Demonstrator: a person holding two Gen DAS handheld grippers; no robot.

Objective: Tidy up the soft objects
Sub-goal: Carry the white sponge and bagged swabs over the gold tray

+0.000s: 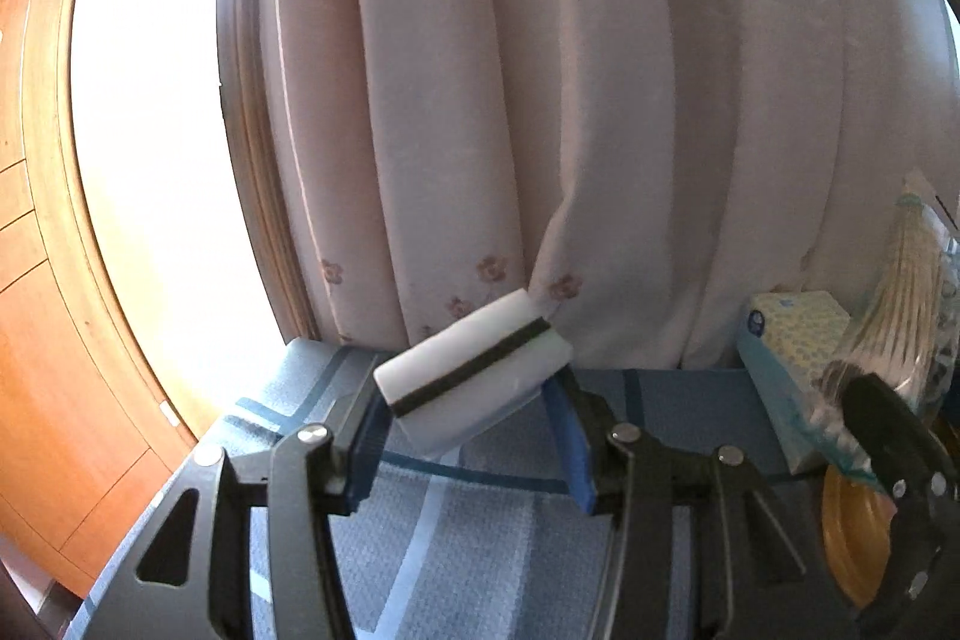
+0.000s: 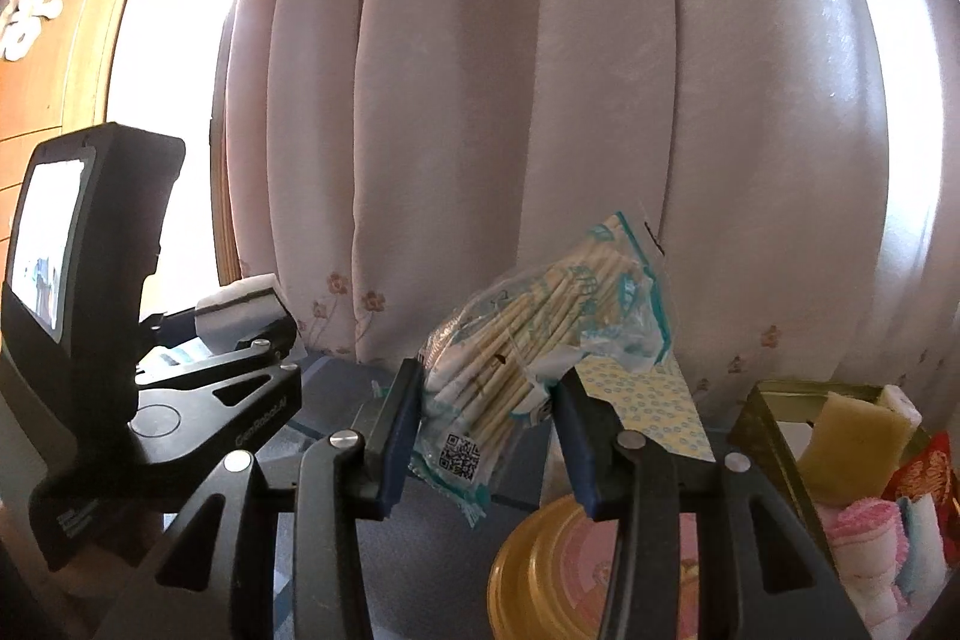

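The sponge (image 1: 474,370) was white with one dark band. The curtain (image 1: 540,100) was pale pink with small flowers. The tablecloth (image 1: 480,520) was blue-striped, the tissue box (image 1: 792,340) yellow-dotted, the round lid (image 2: 540,580) gold and pink.

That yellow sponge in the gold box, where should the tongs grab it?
Grab the yellow sponge by its upper end, coming down from above. It stands upright and pokes over the rim of the gold box, whose walls and the pink towel block its lower sides. Pinch its two flat faces gently.

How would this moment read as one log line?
left gripper: holds white sponge | right gripper: holds cotton swab bag | both lifted
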